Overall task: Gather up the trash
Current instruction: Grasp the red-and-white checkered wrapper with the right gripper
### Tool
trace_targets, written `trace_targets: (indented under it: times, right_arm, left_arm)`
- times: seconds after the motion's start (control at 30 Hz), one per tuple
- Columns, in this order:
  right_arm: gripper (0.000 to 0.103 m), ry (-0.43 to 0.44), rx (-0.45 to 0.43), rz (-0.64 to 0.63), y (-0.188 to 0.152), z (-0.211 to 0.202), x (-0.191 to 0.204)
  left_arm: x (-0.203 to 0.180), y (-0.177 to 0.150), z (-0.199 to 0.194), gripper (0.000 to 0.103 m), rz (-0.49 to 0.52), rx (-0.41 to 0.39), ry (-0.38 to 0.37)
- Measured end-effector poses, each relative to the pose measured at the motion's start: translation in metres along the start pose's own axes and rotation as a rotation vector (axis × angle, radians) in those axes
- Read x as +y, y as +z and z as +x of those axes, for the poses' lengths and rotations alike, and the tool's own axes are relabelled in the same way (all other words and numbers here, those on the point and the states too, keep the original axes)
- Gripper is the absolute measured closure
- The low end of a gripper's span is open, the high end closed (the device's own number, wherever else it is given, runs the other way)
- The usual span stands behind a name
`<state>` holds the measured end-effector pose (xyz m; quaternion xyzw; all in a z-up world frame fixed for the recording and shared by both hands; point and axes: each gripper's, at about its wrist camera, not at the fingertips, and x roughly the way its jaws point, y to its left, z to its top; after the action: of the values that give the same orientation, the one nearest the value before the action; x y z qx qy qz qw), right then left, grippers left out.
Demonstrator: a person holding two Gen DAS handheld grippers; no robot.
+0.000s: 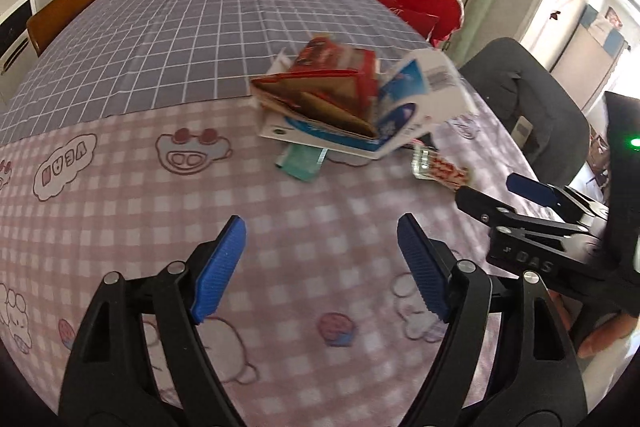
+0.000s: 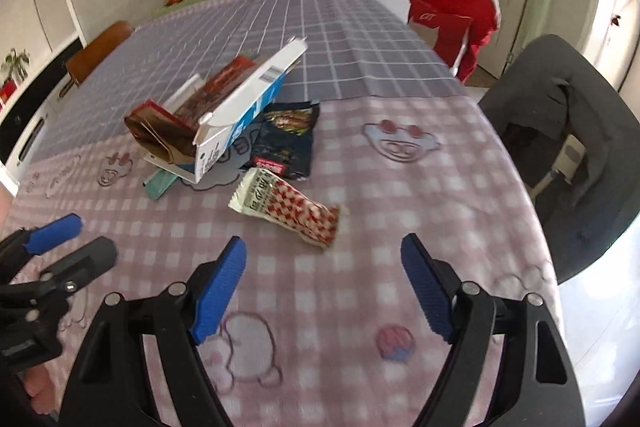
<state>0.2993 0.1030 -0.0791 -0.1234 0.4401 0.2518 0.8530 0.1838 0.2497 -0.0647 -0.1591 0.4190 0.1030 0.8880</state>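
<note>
Trash is lying heaped on the table (image 2: 460, 187): a blue-white carton (image 2: 244, 99) leaning over a red box (image 2: 160, 127), a dark packet (image 2: 288, 139) and a red-checked wrapper (image 2: 292, 211) beside them. Left tool (image 1: 320, 267) and right tool (image 2: 322, 285) are hanging near, both gaping, holding nothing.

The tabletop (image 2: 400, 187) wears soft, matt cloth: pink check at the near edge, grey grid toward the far edge. The white-and-blue carton (image 2: 240, 107) and the red-brown box (image 2: 160, 131) look like folded cardboard, lightly glossy. The dark snack bag (image 2: 286, 143) and red-and-white wrapper (image 2: 288, 211) are shiny crinkled film. Both tongs, left (image 1: 320, 267) and right (image 2: 322, 283), are matt black plastic with ribbed blue pads (image 2: 220, 291) and bright metal pins.
</note>
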Motion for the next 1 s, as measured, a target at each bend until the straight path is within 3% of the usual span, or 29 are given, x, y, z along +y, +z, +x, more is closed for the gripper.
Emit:
trace_targets:
  times: [0.1, 0.17, 0.2, 0.23, 0.3, 0.37, 0.47, 0.5, 0.6, 0.67, 0.7, 0.87, 1.0]
  right_arm:
    - [0.027, -0.009, 0.006, -0.028, 0.007, 0.016, 0.006]
    - [0.043, -0.017, 0.032, -0.031, 0.012, 0.029, 0.008]
    - [0.045, -0.004, 0.044, -0.024, 0.013, 0.034, 0.008]
    - [0.058, 0.007, 0.029, -0.025, 0.015, 0.036, 0.008]
    - [0.065, 0.018, 0.030, -0.037, 0.019, 0.037, 0.010]
    - [0.081, 0.043, 0.026, -0.013, 0.023, 0.036, 0.007]
    - [0.082, 0.091, 0.030, 0.027, 0.031, 0.036, 0.000]
    - [0.082, 0.093, 0.027, 0.033, 0.033, 0.035, -0.001]
    - [0.082, 0.101, 0.012, 0.040, 0.036, 0.031, -0.004]
    - [0.086, 0.102, 0.003, 0.045, 0.037, 0.028, -0.006]
    - [0.086, 0.102, 0.002, 0.049, 0.037, 0.025, -0.006]
    - [0.086, 0.123, -0.022, 0.065, 0.031, 0.009, -0.012]
    - [0.086, 0.129, -0.042, 0.069, 0.023, -0.005, -0.015]
  left_arm:
    - [0.009, 0.006, 0.010, 0.025, -0.005, 0.022, 0.004]
    - [0.012, 0.012, 0.021, 0.025, 0.000, 0.056, 0.018]
    - [0.012, 0.013, 0.024, 0.025, 0.000, 0.064, 0.027]
    - [0.013, 0.016, 0.030, 0.025, 0.003, 0.076, 0.043]
    - [0.012, 0.023, 0.041, 0.025, 0.012, 0.093, 0.044]
    - [0.011, 0.029, 0.050, 0.025, 0.025, 0.106, 0.045]
    - [0.004, 0.039, 0.066, 0.027, 0.084, 0.109, 0.056]
    - [0.003, 0.041, 0.071, 0.035, 0.101, 0.111, 0.068]
    - [-0.004, 0.049, 0.082, 0.041, 0.155, 0.096, 0.129]
    - [-0.004, 0.054, 0.084, 0.055, 0.169, 0.074, 0.116]
    - [-0.004, 0.056, 0.084, 0.068, 0.169, 0.070, 0.115]
    - [-0.002, 0.051, 0.078, 0.073, 0.185, 0.081, 0.106]
    - [0.003, 0.029, 0.062, 0.074, 0.164, 0.079, 0.089]
